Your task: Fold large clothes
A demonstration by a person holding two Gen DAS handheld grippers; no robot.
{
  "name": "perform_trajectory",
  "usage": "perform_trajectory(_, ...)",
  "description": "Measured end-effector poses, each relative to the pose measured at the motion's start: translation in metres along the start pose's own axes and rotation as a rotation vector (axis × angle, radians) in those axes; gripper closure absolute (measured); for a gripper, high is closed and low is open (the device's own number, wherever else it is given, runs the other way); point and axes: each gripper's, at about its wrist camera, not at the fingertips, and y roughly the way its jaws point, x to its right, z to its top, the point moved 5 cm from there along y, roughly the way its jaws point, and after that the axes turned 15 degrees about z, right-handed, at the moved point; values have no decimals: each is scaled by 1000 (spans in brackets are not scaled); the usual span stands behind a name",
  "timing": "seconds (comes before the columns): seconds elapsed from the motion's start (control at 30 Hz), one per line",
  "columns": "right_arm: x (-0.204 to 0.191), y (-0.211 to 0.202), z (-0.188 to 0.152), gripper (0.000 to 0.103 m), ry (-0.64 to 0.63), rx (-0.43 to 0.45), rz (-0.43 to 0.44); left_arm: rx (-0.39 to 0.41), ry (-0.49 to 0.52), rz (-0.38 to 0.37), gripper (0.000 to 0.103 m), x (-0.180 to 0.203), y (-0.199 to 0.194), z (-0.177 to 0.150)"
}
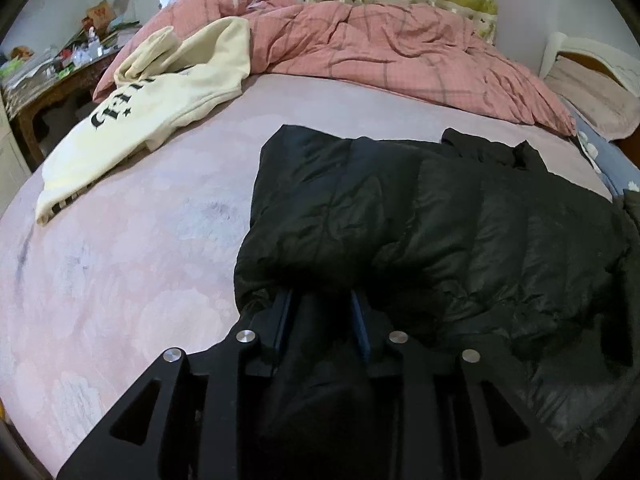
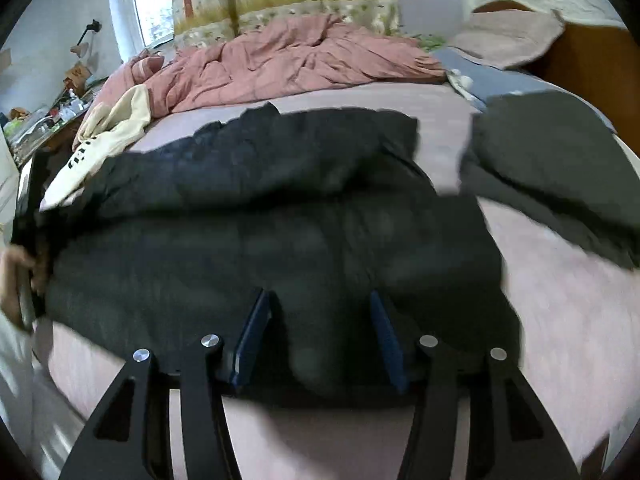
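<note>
A black puffer jacket (image 1: 440, 208) lies folded on the pink bed sheet (image 1: 120, 260). My left gripper (image 1: 322, 296) is at the jacket's near left edge. A thick fold of it is pinched between the blue pads (image 1: 282, 320), and the fingertips are hidden under the bulge. In the blurred right wrist view the same jacket (image 2: 260, 208) stretches across the bed. My right gripper (image 2: 320, 300) is at its near hem with its jaws wide apart. Dark fabric lies between the pads (image 2: 256, 332) without being squeezed. A person's hand (image 2: 16, 276) shows at the jacket's left end.
A cream hoodie with black lettering (image 1: 160, 96) lies at the far left of the bed. A crumpled pink quilt (image 1: 380, 48) fills the far side. Another dark garment (image 2: 560, 160) lies at the right. A cluttered desk (image 1: 60, 60) stands beyond the bed's left edge.
</note>
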Motion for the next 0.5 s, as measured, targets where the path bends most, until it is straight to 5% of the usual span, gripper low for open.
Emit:
perform_trajectory(0.2,-2,0,60,38,-39,60,-88,6,-5,10,75,2,-2,-2)
perform_trajectory(0.27,4,14,101,13,-33,77,-131,15,5,23,75,3,-3,-3)
perform_trajectory(0.3,6,26,116,12,-24,52,-156,19,13,30,74,4,-3,-3)
perform_trajectory(0.43,31,97,157,12,37,-126,-180,21,28,43,73,7,1,-3)
perform_trajectory(0.5,41,132,159,30,42,-208,-147,16,35,43,72,9,4,-2)
